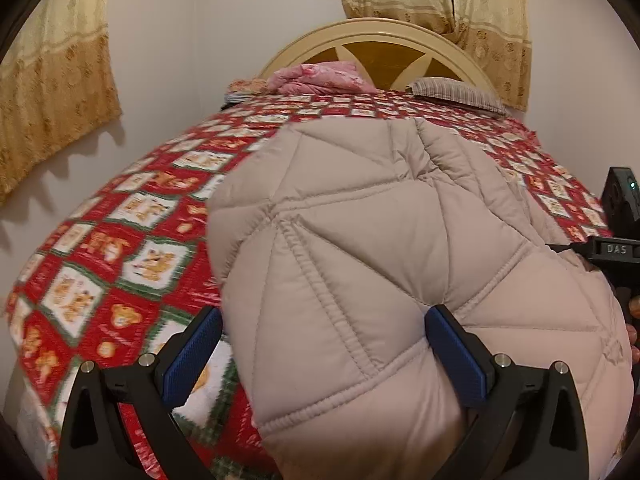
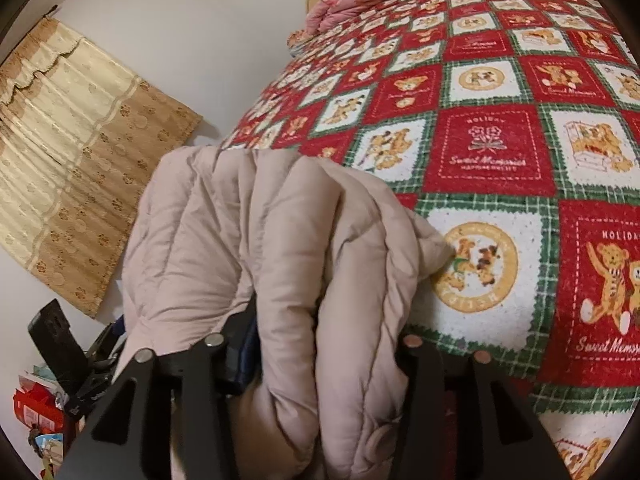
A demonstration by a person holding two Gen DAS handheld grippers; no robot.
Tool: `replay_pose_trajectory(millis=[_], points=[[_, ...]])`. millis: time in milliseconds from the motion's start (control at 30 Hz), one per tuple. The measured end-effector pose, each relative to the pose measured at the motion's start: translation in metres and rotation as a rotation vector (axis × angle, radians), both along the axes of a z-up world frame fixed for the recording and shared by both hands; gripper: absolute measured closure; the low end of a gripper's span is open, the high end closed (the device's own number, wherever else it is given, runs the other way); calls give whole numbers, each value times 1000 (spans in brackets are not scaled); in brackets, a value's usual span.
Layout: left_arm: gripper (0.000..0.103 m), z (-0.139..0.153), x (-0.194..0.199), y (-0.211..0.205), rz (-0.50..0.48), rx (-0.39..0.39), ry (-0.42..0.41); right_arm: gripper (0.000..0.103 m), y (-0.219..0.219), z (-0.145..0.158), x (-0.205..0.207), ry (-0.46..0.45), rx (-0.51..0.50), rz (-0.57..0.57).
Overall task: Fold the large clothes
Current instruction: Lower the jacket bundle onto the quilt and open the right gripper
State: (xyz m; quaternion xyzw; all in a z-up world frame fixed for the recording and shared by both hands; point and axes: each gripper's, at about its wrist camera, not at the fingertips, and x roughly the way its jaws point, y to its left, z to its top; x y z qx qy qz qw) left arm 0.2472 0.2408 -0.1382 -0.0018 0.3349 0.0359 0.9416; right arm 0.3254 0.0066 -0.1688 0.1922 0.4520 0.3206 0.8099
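Note:
A beige quilted puffer jacket (image 1: 360, 220) lies folded in a thick bundle on the bed's red, white and green teddy-bear cover (image 1: 120, 220). My left gripper (image 1: 324, 356) stands wide open astride the bundle's near left end; its left blue pad (image 1: 192, 356) is clear of the cloth and the right pad sits against it. In the right wrist view the jacket's bunched folds (image 2: 248, 232) bulge up between the fingers of my right gripper (image 2: 324, 344), which is partly open; its left blue pad (image 2: 244, 360) shows beside the cloth and the right one is hidden.
Crumpled pink bedding (image 1: 320, 78) and a striped pillow (image 1: 456, 92) lie by the curved headboard (image 1: 380, 40). Yellow curtains (image 1: 52, 92) hang on the white wall to the left. Bare bed cover (image 2: 500, 152) stretches right of the jacket. Red boxes (image 2: 36, 412) sit low beside the bed.

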Motion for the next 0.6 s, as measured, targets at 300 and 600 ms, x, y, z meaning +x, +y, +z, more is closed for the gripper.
replay_pose_trajectory(millis=[300,600], points=[[1,60,-58,-31,8,107,-131,16,-25,88,-61,-260,-146,-165],[1,91,-109,-48,-11,71,-206,8,-14,130,-142,-422,-182,-194]])
